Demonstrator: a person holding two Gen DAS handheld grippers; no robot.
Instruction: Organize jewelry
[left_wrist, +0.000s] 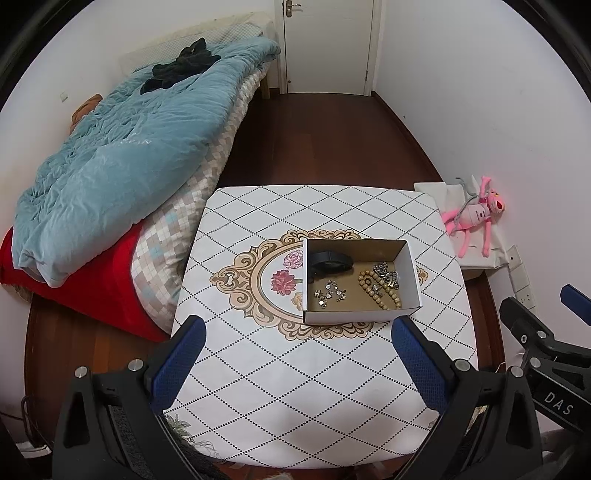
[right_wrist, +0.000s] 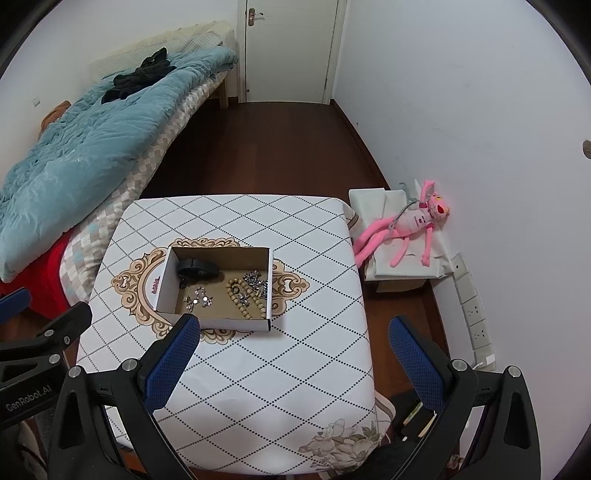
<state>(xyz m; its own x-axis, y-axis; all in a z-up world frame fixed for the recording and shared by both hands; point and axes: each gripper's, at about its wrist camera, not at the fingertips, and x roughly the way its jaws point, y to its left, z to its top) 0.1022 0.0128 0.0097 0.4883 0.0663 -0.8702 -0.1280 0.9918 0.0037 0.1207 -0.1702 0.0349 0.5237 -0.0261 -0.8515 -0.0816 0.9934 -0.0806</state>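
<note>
Bed along left wall: blue quilt with black garment on top, checked cover and red blanket beneath. White door at far end, dark wood floor. Pink plush toy lies on white covered box by right wall, wall sockets just beside.
</note>
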